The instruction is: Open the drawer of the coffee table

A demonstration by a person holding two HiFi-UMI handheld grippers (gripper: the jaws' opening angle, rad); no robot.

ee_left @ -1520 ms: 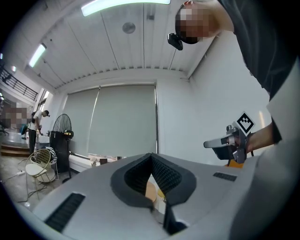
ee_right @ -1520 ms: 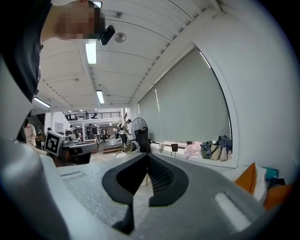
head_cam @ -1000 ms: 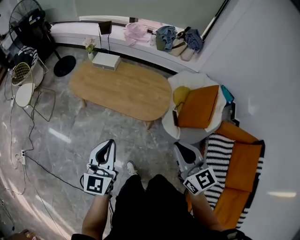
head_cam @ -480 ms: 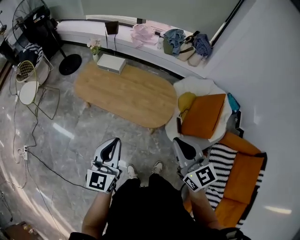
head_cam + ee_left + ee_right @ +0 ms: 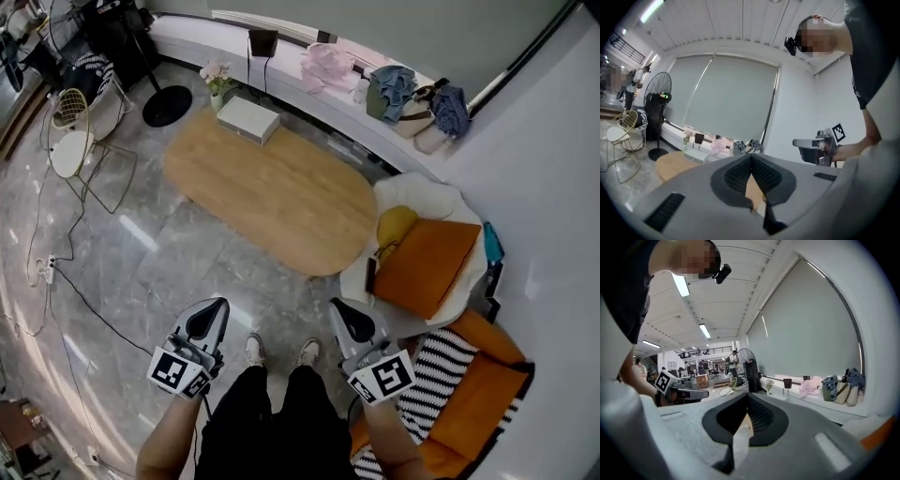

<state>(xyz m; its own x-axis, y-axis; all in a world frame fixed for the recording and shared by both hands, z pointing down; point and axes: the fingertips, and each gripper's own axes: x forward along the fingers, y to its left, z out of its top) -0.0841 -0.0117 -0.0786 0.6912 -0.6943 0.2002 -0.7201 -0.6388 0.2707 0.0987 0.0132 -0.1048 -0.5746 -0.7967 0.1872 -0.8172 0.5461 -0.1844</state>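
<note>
Heads up: both claws are clenched with nothing in them. The left gripper (image 5: pixel 214 309) has its pads pressed tip to tip, and the right gripper (image 5: pixel 342 314) looks the same. You'll need to open one before it can grab anything, or it'll just bump off the front. The coffee table (image 5: pixel 281 197) sits well ahead of your feet across bare marble floor (image 5: pixel 178 253). I can't spot the drawer from any view (only the wooden top shows), so picking the wrong side is a real risk. The long near edge has plenty of open floor, so you've got room there. The right end is tight, since the white round seat (image 5: pixel 412 192) with the orange cushion (image 5: pixel 427 262) sits just beside it and would crowd your right arm. On the left there's a black cable (image 5: pixel 89 305) snaking over the floor near your left foot, which is an easy trip. The white box (image 5: pixel 248 120) and the flower vase (image 5: pixel 217 80) stand at the table's far left end. My guess is a hard yank slides the whole table on that slick floor and tips the vase.
</note>
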